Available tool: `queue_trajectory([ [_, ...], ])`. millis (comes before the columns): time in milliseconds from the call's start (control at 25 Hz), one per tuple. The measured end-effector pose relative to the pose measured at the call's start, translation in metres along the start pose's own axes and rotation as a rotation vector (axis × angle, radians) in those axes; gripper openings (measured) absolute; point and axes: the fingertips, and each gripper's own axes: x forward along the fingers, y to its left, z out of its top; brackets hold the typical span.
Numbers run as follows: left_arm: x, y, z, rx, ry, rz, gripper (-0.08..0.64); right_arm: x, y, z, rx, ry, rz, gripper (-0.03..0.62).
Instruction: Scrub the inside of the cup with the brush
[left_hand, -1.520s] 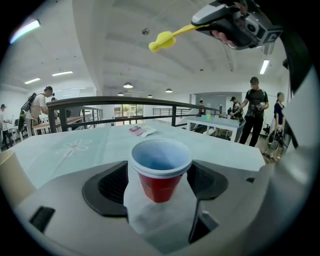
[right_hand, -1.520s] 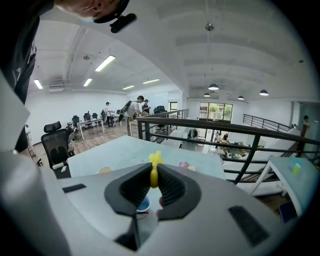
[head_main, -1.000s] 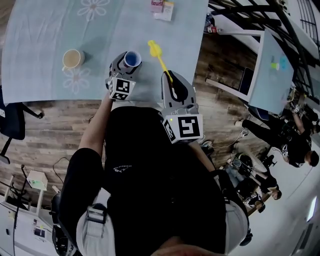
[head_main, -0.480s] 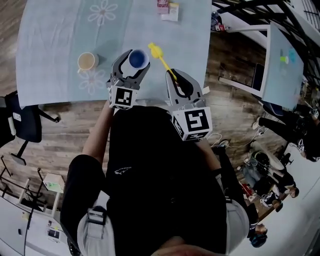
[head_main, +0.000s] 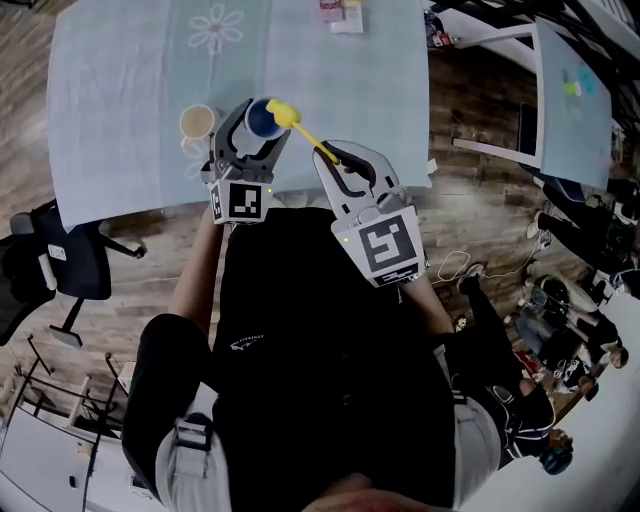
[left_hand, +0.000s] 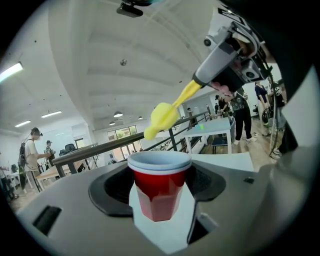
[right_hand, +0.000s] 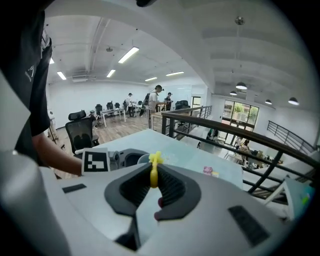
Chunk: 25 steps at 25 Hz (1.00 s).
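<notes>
Head view: 2 cups, 1 brush (head_main: 303, 131); left tool (head_main: 252, 132) grips cup (head_main: 262, 118) over tabletop (head_main: 130, 90), 2nd cup (head_main: 198, 123) beside it, brush head now at rim, was apart 0.5 s ago. Left gripper view: jaws clamp cup, brush head just above. Right gripper view: right tool (right_hand: 152, 174) pinches brush handle.

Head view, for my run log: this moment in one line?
left gripper: shut on red plastic cup | right gripper: shut on yellow plastic brush | brush head: above cup rim
</notes>
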Motion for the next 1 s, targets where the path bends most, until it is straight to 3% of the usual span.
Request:
queue_trajectory([
  [240,-0.025,0.0,0.013,0.141,-0.043,-0.085,0.322,0.007,0.035,0.001,0.026,0.069,-0.011,0.04],
  [520,-0.055,-0.015,0.017,0.169,-0.06,-0.145,0.322,0.017,0.062,-0.014,0.087,0.141,0.002,0.04],
  [760,-0.069,-0.038,0.03,0.307,-0.102,-0.265,0.322,0.017,0.065,-0.03,0.093,0.228,0.014,0.04],
  [1000,-0.072,-0.044,0.033,0.372,-0.113,-0.327,0.322,0.01,0.076,-0.038,0.111,0.269,0.032,0.04],
])
